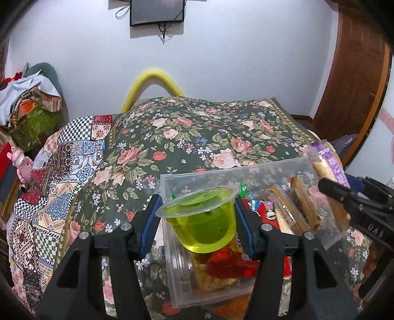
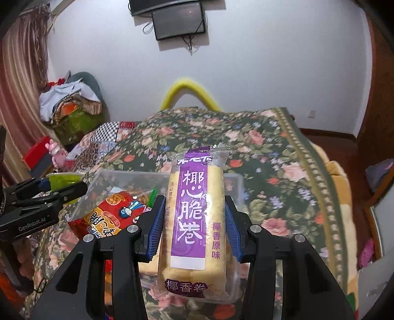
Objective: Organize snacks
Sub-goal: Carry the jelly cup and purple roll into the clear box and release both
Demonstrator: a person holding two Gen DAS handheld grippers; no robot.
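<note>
Snacks are mid-sort: my left gripper (image 1: pixel 199 221) clamps a green jelly cup (image 1: pixel 200 219) above the clear bin (image 1: pixel 172 258) on the bed (image 1: pixel 197 133), my right gripper (image 2: pixel 194 229) pinches the purple coconut roll pack (image 2: pixel 194 221) over it. I fear the slick, tilted cup slipping, or both grippers colliding over the crowded bin.

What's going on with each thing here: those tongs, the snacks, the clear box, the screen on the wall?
Left tongs: shut on the jelly cup, held over the box.
Jelly cup: sealed, tilted, in the air.
Right tongs: shut on the wafer pack.
Wafer pack: sealed, held upright above the box.
Box: open, no lid, snacks inside.
Red bag: lying in the box.
Screen: dark.
</note>
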